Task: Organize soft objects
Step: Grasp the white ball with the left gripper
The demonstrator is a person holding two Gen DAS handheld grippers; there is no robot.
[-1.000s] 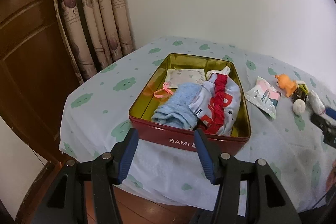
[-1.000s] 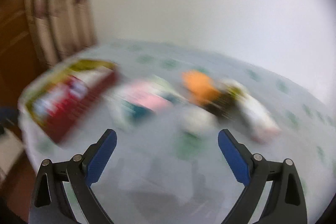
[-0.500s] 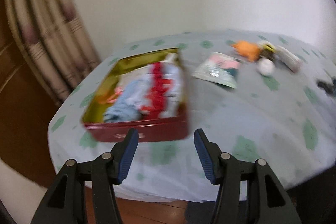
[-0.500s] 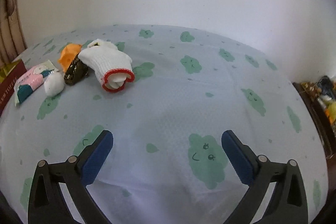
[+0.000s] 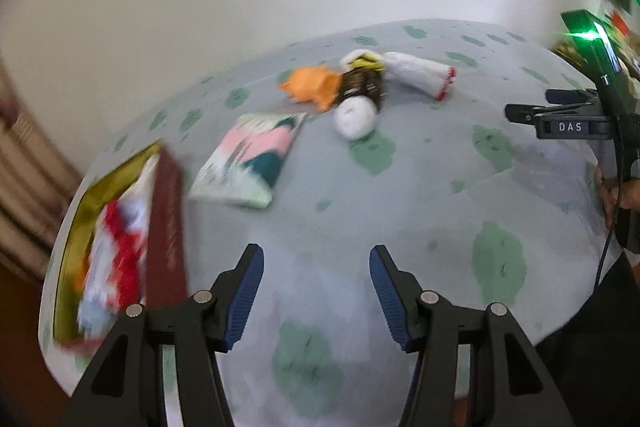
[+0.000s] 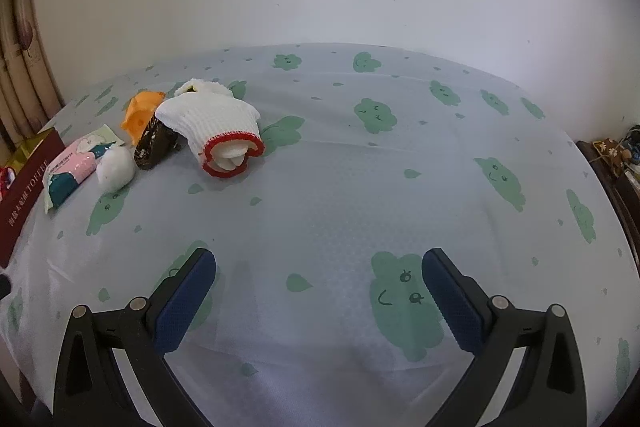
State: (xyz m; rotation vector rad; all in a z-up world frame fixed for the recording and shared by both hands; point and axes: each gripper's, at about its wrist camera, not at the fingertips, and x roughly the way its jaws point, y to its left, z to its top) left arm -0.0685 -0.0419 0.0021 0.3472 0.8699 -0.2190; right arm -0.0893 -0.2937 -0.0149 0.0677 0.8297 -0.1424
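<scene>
the red tin (image 6: 28, 183) at the left edge of the right wrist view reads "toffee" in pale letters, with small characters beside it too fine to read. in the left wrist view the right gripper (image 5: 576, 123), at the right edge, bears a plate marked "das".

against the earlier left wrist frames, the tin (image 5: 164, 227) has slid from the centre to the lower left, and the loose pile now sits in the upper middle. the right wrist view, blurred a second ago, is now sharp. the right gripper (image 6: 318, 301) has just been opening its fingers (image 6: 184, 303); they stand wide, with nothing between them but the cloud-print cloth on the desk (image 6: 400, 187). the left gripper (image 5: 316, 297) keeps a middling gap, empty too.

the soft things lie in a touching cluster at the upper left of the right wrist view: white glove with red cuff (image 6: 216, 131), orange toy (image 6: 140, 115), dark brown item (image 6: 154, 145), white ball (image 6: 116, 169), with the pink and teal packet (image 6: 74, 167) just beside them, next to the tin.

the left wrist view is smeared; the tin's red and white cloth contents (image 5: 116, 259) are hard to make out. the brown item's nature is unclear.
</scene>
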